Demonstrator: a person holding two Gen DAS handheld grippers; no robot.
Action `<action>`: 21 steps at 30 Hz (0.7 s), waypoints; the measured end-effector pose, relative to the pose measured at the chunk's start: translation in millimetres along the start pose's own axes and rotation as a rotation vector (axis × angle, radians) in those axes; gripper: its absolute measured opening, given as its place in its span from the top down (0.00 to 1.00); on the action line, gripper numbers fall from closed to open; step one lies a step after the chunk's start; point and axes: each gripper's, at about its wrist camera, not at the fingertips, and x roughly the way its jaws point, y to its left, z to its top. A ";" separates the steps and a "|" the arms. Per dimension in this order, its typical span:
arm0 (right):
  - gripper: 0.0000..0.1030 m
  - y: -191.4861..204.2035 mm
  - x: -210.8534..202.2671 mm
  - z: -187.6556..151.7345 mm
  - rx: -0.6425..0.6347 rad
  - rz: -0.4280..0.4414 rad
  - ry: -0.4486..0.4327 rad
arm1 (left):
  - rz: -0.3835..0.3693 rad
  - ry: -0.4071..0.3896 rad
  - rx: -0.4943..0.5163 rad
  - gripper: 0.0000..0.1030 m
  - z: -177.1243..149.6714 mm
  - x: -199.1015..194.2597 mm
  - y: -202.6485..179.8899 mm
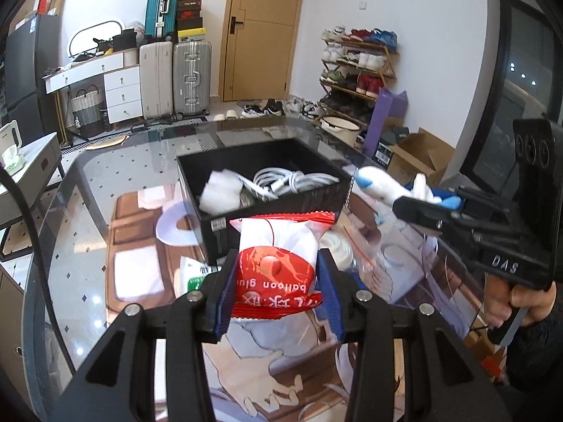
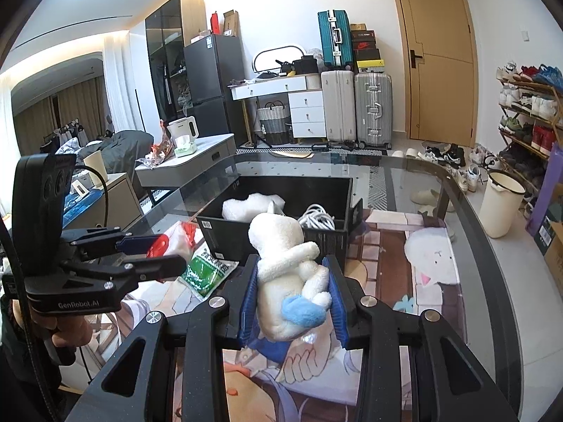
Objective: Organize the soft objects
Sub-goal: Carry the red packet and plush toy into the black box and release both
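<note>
My left gripper [image 1: 276, 283] is shut on a red and white balloon glue packet [image 1: 278, 260], held above the table just in front of the black box [image 1: 316, 197]. My right gripper [image 2: 293, 293] is shut on a white plush toy with blue parts [image 2: 286, 274], also in front of the black box [image 2: 271, 235]. The box holds a white soft item [image 1: 221, 191] and a coiled white cable [image 1: 292, 179]. The right gripper with the plush [image 1: 380, 181] shows at the right of the left wrist view. The left gripper with the packet [image 2: 169, 244] shows at the left of the right wrist view.
A green and white packet [image 2: 206, 269] lies on the glass table [image 2: 440, 246] left of the box. A clear zip bag with a white roll [image 1: 346, 249] lies right of the left gripper. Suitcases, a shoe rack and a side table stand beyond the table edge.
</note>
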 end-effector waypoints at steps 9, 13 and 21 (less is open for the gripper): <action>0.66 6.2 9.0 17.0 -0.017 0.003 -0.016 | 0.035 -0.034 -0.001 0.59 21.4 3.7 7.6; 0.66 7.6 15.6 22.8 -0.023 -0.001 -0.012 | 0.043 -0.040 0.000 0.59 29.6 7.3 11.9; 0.66 7.5 31.8 37.5 -0.022 -0.011 -0.003 | 0.056 -0.040 0.006 0.59 46.7 22.9 17.4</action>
